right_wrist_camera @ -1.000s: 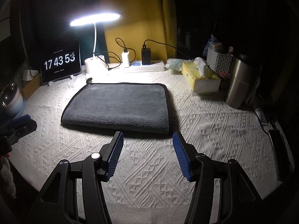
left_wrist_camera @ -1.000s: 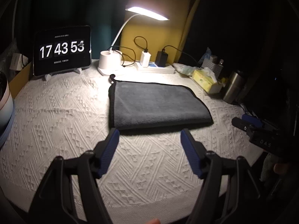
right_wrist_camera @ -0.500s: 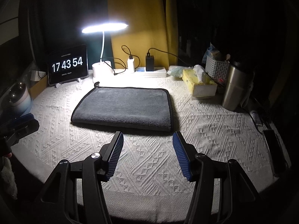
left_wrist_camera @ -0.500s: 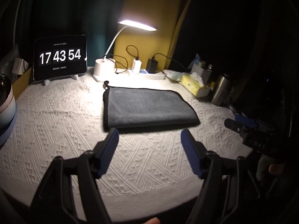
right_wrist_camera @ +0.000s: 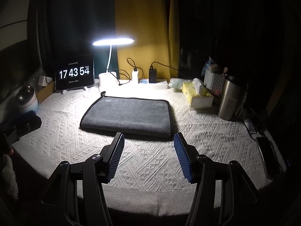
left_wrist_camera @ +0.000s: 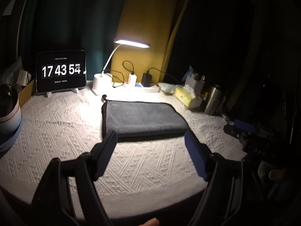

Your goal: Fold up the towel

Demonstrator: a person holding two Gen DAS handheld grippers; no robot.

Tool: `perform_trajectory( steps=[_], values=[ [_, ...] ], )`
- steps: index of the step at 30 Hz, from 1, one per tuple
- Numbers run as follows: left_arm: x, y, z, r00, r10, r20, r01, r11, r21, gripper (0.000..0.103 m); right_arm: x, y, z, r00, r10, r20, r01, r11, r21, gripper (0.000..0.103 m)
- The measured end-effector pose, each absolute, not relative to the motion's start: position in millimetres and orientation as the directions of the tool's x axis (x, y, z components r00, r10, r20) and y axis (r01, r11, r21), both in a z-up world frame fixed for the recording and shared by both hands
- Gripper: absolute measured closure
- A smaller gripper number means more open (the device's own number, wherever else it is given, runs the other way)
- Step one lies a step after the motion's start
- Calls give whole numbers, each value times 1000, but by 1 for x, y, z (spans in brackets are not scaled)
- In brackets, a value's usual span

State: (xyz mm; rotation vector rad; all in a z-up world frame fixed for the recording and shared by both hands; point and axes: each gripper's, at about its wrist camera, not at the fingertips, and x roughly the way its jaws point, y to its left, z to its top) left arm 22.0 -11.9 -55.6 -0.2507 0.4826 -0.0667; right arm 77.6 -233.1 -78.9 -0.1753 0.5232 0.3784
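A dark grey towel (left_wrist_camera: 143, 118) with a black edge lies folded flat on the white patterned tablecloth (left_wrist_camera: 62, 124); it also shows in the right wrist view (right_wrist_camera: 129, 115). My left gripper (left_wrist_camera: 150, 139) is open and empty, held back near the table's front edge, just short of the towel's near edge. My right gripper (right_wrist_camera: 148, 140) is open and empty, also just in front of the towel. Each gripper shows in the other's view: the right one (left_wrist_camera: 246, 130) at the right, the left one (right_wrist_camera: 20, 122) at the left.
At the back stand a tablet clock (right_wrist_camera: 74, 73), a lit desk lamp (right_wrist_camera: 107, 79) and a power strip with chargers (right_wrist_camera: 152, 82). A tissue box (right_wrist_camera: 199, 96), a basket (right_wrist_camera: 214, 81) and a steel flask (right_wrist_camera: 229, 99) stand at right. A phone (right_wrist_camera: 267, 152) lies at the right edge. A round device (left_wrist_camera: 9, 105) sits at left.
Both grippers have pulled back and up from the towel toward the table's front edge, staying open. The towel has not moved.
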Motion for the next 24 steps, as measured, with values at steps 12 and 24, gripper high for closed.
perform_trajectory(
  steps=[12, 24],
  values=[
    [-4, -21, -30, 921, -121, -369, 43, 976, -213, 13, 53, -239, -55, 831, 311, -461, -389, 918, -83, 45],
    [-22, -20, -12, 941, -89, -327, 19, 977, -214, 13, 28, -246, -34, 859, 318, -401, -385, 918, -98, 45]
  ],
)
